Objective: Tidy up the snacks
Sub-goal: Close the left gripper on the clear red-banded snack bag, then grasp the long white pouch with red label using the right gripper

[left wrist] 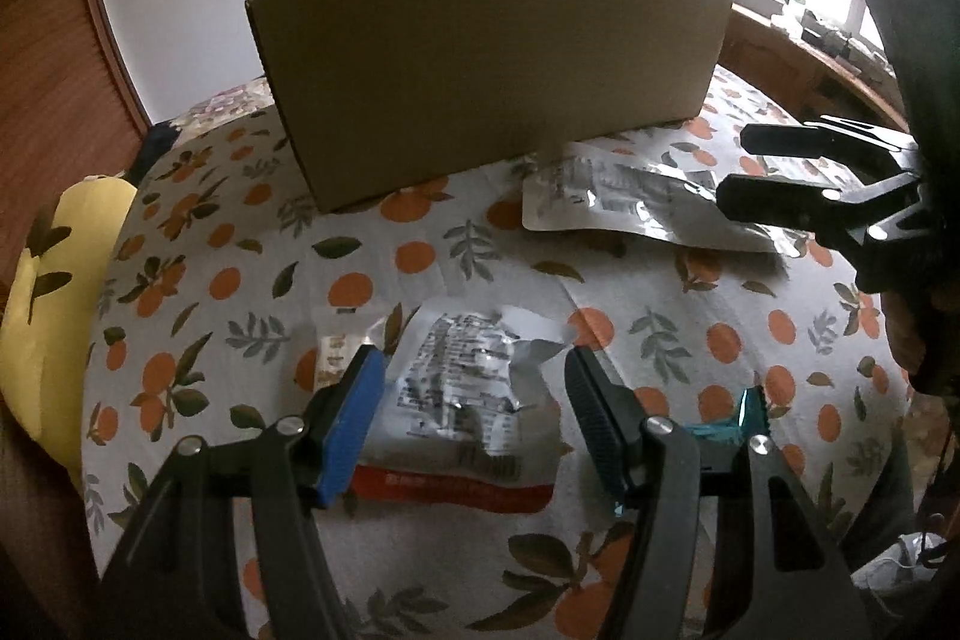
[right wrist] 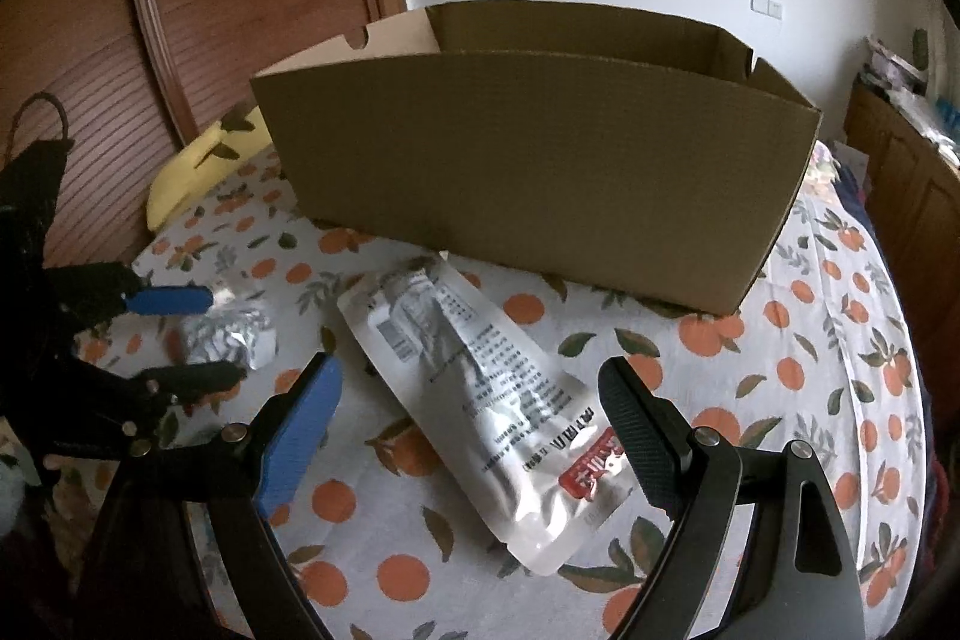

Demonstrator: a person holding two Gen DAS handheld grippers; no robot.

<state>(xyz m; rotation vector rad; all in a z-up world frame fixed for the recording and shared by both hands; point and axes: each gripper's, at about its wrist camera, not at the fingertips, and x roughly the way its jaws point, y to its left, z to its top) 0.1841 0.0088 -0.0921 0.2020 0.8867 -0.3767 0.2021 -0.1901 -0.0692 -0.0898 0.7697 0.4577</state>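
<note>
On the left side of the orange-print tablecloth (left wrist: 252, 280), the left gripper (left wrist: 474, 400) stands wide open and holds nothing; its blue pad and black pad straddle a crumpled silver snack packet (left wrist: 462, 382) with a red band along its near edge, the packet lying between the fingers at the 6 o'clock position of the left wrist view. Contact with either pad cannot be confirmed. A small clear-wrapped snack (left wrist: 336, 346) lies just beside that packet at 9 o'clock of it, and a teal wrapper (left wrist: 726, 418) shows partly behind the black finger. At 12 o'clock stands the open cardboard box (left wrist: 492, 70), upright; its interior is mostly hidden. Further right, a long silver pouch (right wrist: 498, 400) lies flat in front of the box, its far end near the box's base. The right gripper (right wrist: 474, 430) is likewise spread wide and empty, poised over the pouch's near half. Judgement: the step in hand is the pick-up of both items, none yet lifted. The next move calls for each tong to lower, close on the foil without slipping, then lift clear over the box wall.
</note>
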